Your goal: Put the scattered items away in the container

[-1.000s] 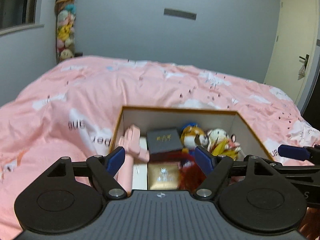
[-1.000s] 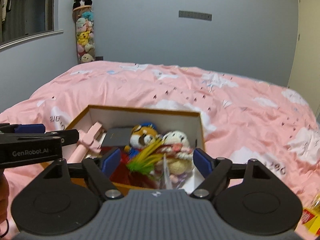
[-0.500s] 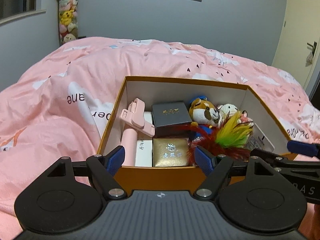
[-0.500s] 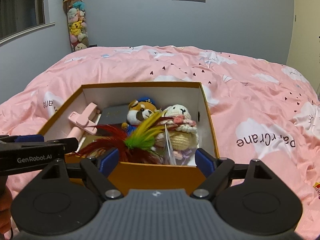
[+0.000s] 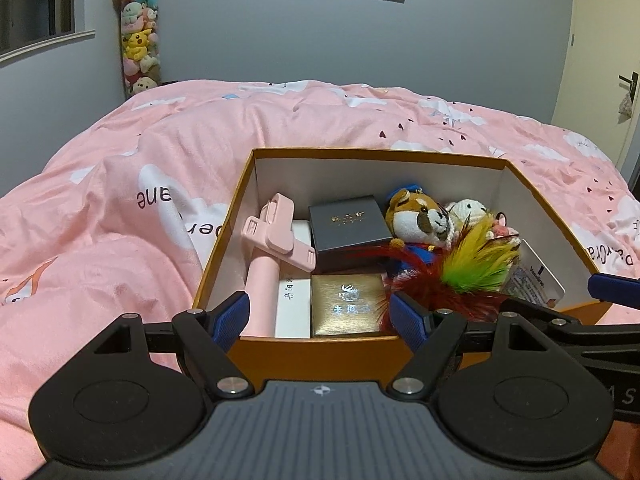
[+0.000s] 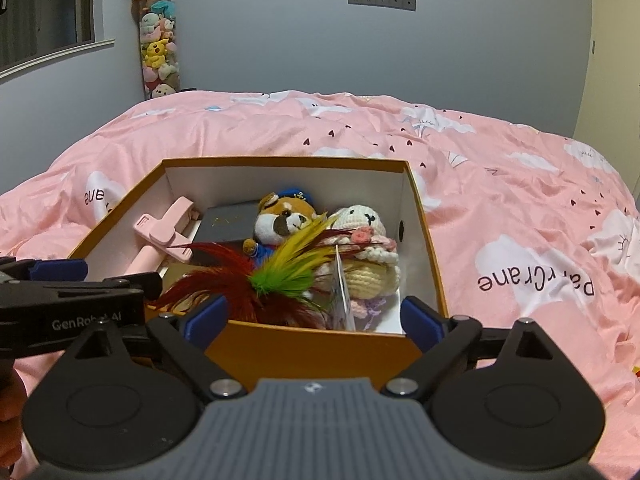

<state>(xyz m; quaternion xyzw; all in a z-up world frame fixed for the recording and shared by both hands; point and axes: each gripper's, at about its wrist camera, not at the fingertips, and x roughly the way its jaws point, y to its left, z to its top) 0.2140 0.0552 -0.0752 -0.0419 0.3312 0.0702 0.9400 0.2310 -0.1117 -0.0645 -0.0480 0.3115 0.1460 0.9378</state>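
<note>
With the box set on the bed and filled, both grippers, left and right, are held at its near wall, jaws apart and empty, the right having just been widened.

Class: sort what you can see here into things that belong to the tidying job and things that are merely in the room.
Job: orange box, feather toy, fox plush, gold case, pink holder.

Background: pink duvet, plush tower, door.
</note>
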